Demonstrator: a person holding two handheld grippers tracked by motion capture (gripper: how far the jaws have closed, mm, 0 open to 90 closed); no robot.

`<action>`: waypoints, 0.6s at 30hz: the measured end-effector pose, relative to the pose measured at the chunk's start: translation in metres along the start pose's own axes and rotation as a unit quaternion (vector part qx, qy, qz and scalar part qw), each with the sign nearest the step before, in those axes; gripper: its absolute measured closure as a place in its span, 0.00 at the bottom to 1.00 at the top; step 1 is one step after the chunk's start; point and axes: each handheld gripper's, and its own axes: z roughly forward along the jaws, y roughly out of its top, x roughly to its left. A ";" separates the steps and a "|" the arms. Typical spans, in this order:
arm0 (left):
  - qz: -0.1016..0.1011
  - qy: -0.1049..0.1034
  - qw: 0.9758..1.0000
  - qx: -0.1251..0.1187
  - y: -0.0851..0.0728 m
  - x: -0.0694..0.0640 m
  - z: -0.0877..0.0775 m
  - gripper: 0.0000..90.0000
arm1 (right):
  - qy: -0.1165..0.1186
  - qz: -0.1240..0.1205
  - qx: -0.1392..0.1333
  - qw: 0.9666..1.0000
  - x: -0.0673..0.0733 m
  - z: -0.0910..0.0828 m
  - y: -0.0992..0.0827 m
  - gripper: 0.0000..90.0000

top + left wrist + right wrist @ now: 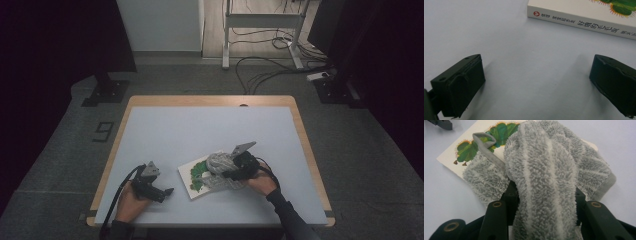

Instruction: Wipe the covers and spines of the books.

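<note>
Two grippers are at work on the pale table [165, 130]. The right gripper [544, 202] is clamped on a thick fold of the grey towel [541, 170], which bulges up between its jaws and spreads out ahead of it, lying bunched on top of the book [451, 155] with the green caterpillar on its cover. In the high view that towel [220, 162] sits just beside the person's right hand [260, 182]. The left gripper [536, 82] rests low over bare table, its jaws wide apart with nothing between them, the book's spine [579, 23] near but apart in front of it
</note>
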 end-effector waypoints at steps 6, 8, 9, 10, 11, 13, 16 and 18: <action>0.000 0.000 1.000 0.000 0.000 0.000 0.000 0.00 | 0.012 -0.005 0.001 1.000 0.007 0.004 0.003 0.61; 0.000 0.000 1.000 0.000 0.000 0.000 0.000 0.00 | 0.019 -0.011 0.002 1.000 0.013 0.007 0.006 0.61; 0.000 0.000 1.000 0.000 0.000 0.000 0.000 0.00 | 0.021 -0.013 0.002 1.000 0.015 0.008 0.007 0.61; 0.000 0.000 1.000 0.000 0.000 0.000 0.000 0.00 | 0.023 -0.016 0.003 1.000 0.017 0.009 0.008 0.61; 0.000 0.000 1.000 0.000 0.000 0.000 0.000 0.00 | 0.027 -0.019 0.004 0.999 0.019 0.011 0.009 0.61; 0.000 0.000 1.000 0.000 0.000 0.000 0.000 0.00 | 0.032 -0.024 0.004 0.999 0.024 0.014 0.013 0.61; 0.000 0.000 1.000 0.000 0.000 0.000 0.000 0.00 | 0.039 -0.029 0.005 0.999 0.028 0.018 0.016 0.61; 0.000 0.000 1.000 0.000 0.000 0.000 0.000 0.00 | 0.043 -0.030 0.004 0.999 0.031 0.020 0.018 0.61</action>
